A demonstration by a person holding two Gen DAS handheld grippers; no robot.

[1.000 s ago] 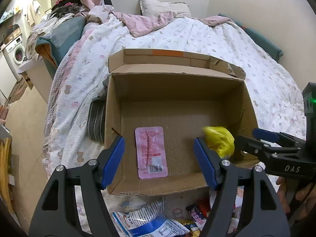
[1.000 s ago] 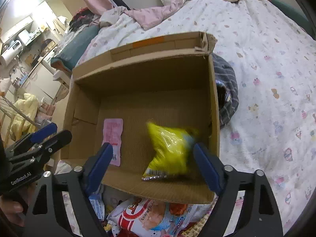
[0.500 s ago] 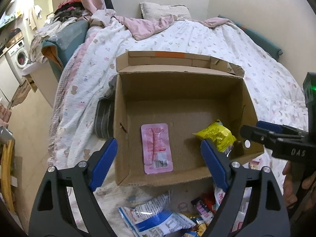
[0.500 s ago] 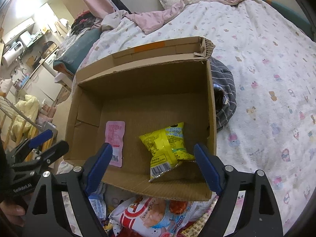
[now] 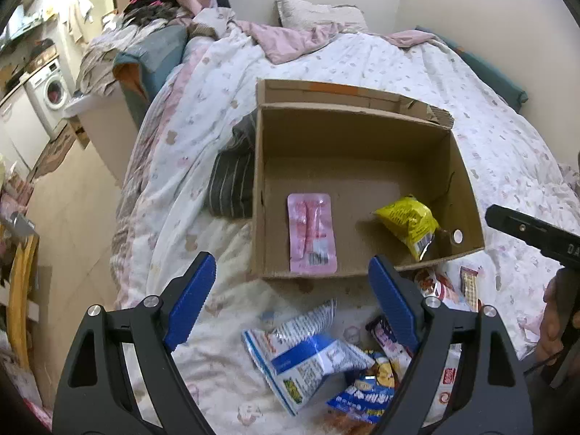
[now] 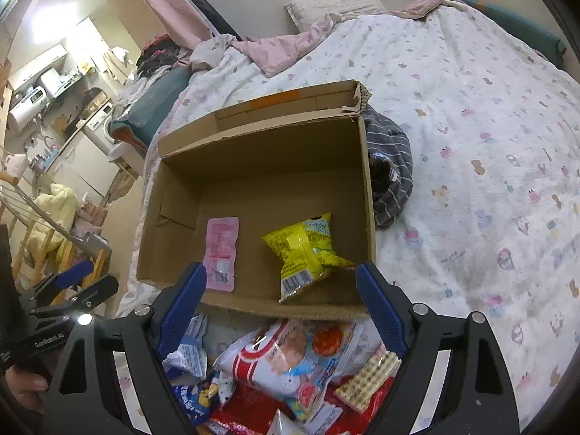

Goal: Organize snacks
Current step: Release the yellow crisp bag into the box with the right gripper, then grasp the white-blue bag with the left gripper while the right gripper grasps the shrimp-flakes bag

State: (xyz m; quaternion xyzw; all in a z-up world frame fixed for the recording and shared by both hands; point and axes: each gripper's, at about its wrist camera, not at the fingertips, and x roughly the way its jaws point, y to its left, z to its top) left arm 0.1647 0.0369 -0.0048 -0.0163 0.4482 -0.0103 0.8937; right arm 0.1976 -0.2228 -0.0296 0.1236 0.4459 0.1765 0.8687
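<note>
Cardboard box [image 5: 362, 137] sits open on the bed [image 5: 489, 127], flaps up at the far side. Everything below placed w/ respect to the box

Inside the box: pink flat packet [image 5: 311, 233] lies flat on the floor, toward the near wall, left half in the left-wrist view. Yellow snack bag [image 5: 407, 223] lies on the floor too, right half, near the right wall, barcode end toward the near wall. The two are apart, not touching. Same layout in the right-wrist view: pink flat packet [image 6: 222, 253] left, yellow snack bag [image 6: 304, 250] right

Just outside the near wall of the box, on the bed: loose snack pile [image 6: 290, 369], incl. a blue-and-white bag [image 5: 308, 355], a red-and-white shrimp-chip style bag [image 6: 286, 359] and a wafer pack [image 6: 368, 377]. Striped grey cloth [image 5: 232, 181] bunched against the box's left wall

Left gripper [image 5: 291, 311] hangs over the snack pile, short of the box's near wall; jaws spread wide, nothing between the blue pads [image 5: 190, 301]. Right gripper [image 6: 279, 308] sits at the near wall of the box above the pile; jaws spread wide, nothing pinched, yellow bag just beyond the tips inside the box

Each gripper shows at the edge of the other's view, w/ part of a hand [image 5: 554, 326] holding it
</note>
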